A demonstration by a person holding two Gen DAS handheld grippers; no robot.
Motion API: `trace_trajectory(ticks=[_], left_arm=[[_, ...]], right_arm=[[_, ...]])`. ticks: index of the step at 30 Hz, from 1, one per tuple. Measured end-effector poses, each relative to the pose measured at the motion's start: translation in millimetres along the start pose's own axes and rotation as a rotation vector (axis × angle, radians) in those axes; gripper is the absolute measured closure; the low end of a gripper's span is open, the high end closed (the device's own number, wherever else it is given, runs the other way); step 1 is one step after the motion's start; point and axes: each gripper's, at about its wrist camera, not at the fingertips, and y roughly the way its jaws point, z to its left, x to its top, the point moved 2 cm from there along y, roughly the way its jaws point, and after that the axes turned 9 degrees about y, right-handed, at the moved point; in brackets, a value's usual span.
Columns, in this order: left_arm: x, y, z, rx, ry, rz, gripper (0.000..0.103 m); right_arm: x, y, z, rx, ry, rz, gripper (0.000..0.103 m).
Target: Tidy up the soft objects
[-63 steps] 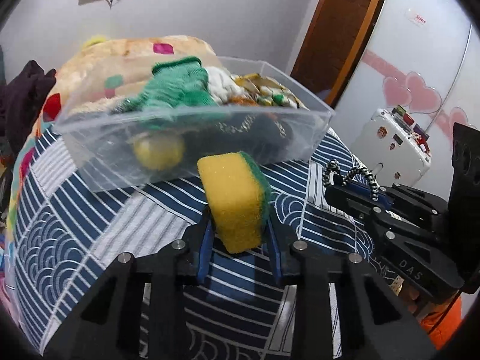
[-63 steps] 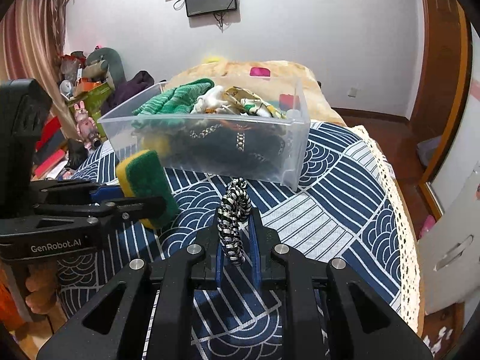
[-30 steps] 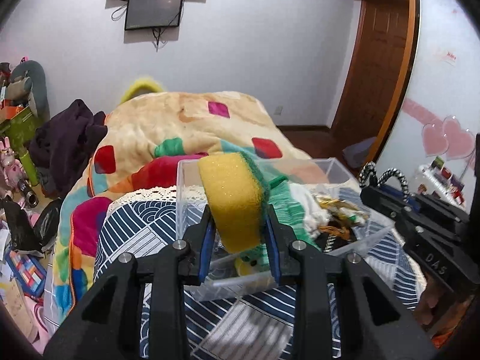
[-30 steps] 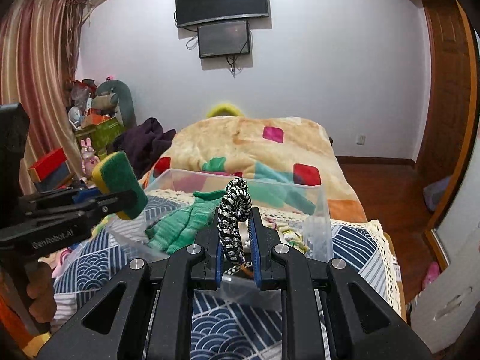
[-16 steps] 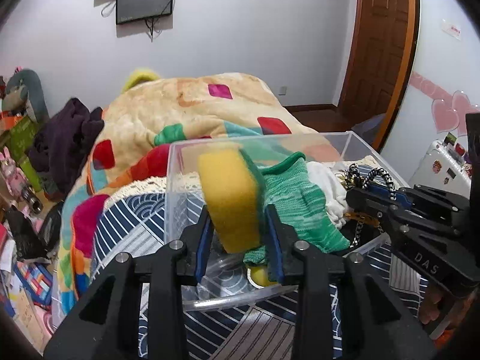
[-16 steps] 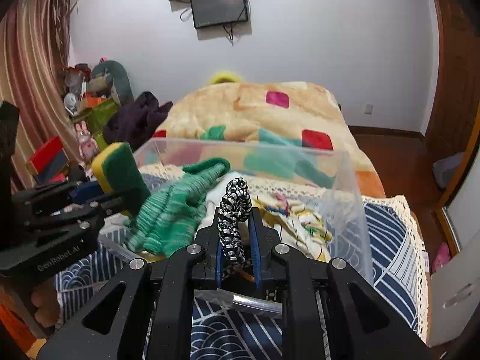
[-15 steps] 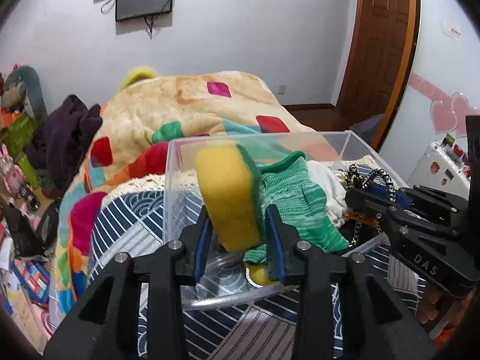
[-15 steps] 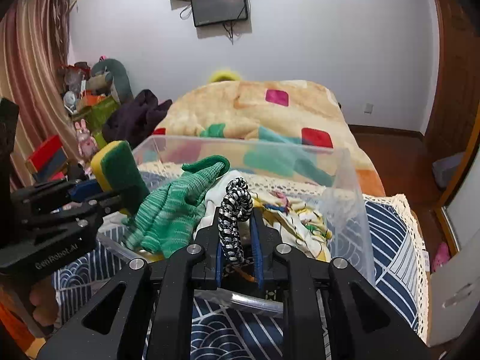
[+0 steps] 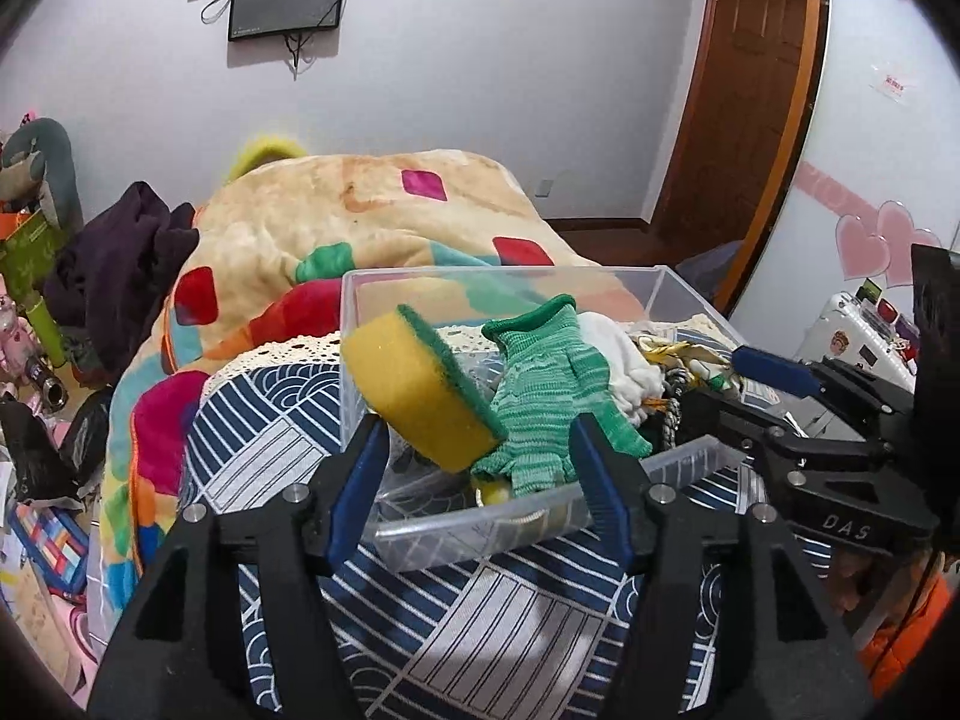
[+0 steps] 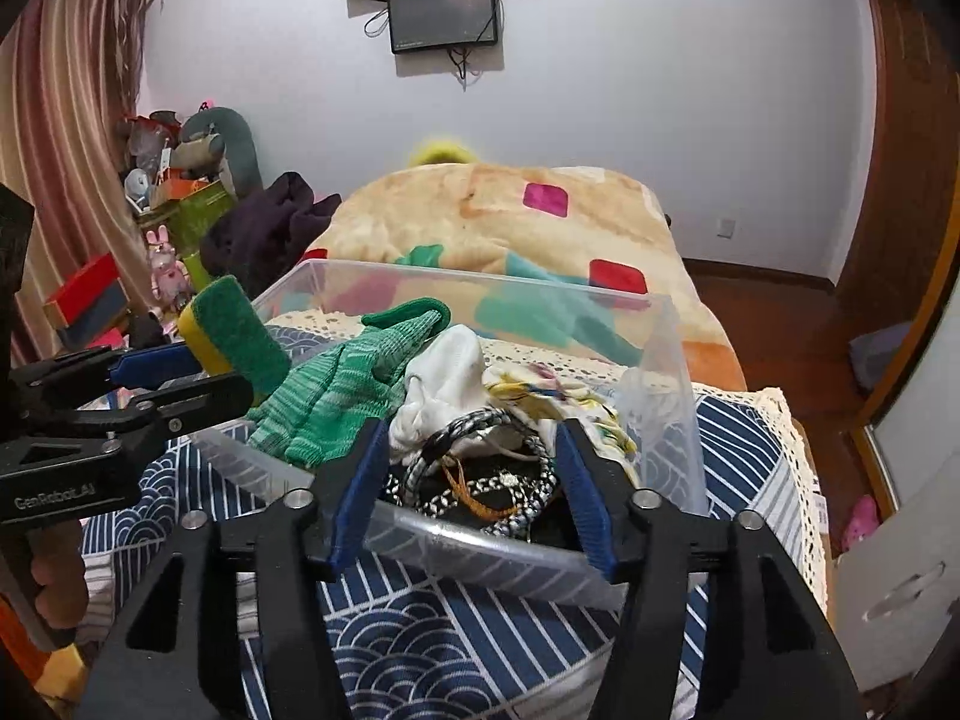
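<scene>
A clear plastic bin (image 9: pixel 528 516) (image 10: pixel 654 360) sits on the blue patterned cover. It holds a green knit glove (image 9: pixel 543 384) (image 10: pixel 336 390), a white cloth (image 10: pixel 447 381) and patterned fabric (image 10: pixel 558 399). My left gripper (image 9: pixel 474 456) is open; the yellow-and-green sponge (image 9: pixel 420 390) (image 10: pixel 234 339) tilts loose between its jaws over the bin's left end. My right gripper (image 10: pixel 468 480) is open over the bin's near side; the black-and-white braided cord (image 10: pixel 480 480) lies in the bin between its jaws.
A colourful blanket (image 9: pixel 360 222) covers the bed behind the bin. Dark clothes (image 9: pixel 120 252) and toys (image 10: pixel 180 168) pile at the left. A wooden door (image 9: pixel 750 90) and a white appliance (image 9: pixel 864 330) stand at the right.
Both grippers have opened over the bin. The sponge has tipped free of the left jaws, and the braided cord has dropped from the right jaws into the bin.
</scene>
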Motion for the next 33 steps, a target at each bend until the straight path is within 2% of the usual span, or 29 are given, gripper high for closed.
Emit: trace_trajectory(ticks=[7, 10, 13, 17, 20, 26, 30, 33], left_arm=[[4, -21, 4, -0.017, -0.032, -0.047, 0.031], [8, -32, 7, -0.018, -0.048, -0.074, 0.03], [12, -47, 7, -0.018, -0.061, -0.111, 0.03], [18, -75, 5, -0.026, -0.071, -0.179, 0.03], [21, -94, -2, -0.03, -0.057, -0.23, 0.028], [21, -139, -19, -0.01, -0.025, -0.344, 0.014], [19, -157, -24, 0.019, -0.012, -0.384, 0.009], [18, -167, -25, 0.047, -0.006, -0.403, 0.006]], right_arm=[[7, -18, -6, 0.02, 0.036, -0.049, 0.039], [12, -31, -4, 0.027, 0.045, -0.093, 0.029], [18, -49, -1, 0.037, 0.045, -0.15, 0.026], [24, -68, 7, 0.055, 0.031, -0.207, 0.025], [26, -81, 13, 0.064, 0.02, -0.253, 0.019], [28, -104, 26, 0.091, -0.003, -0.324, 0.018], [25, -119, 32, 0.092, -0.015, -0.377, 0.0], [21, -129, 34, 0.105, -0.023, -0.415, 0.0]])
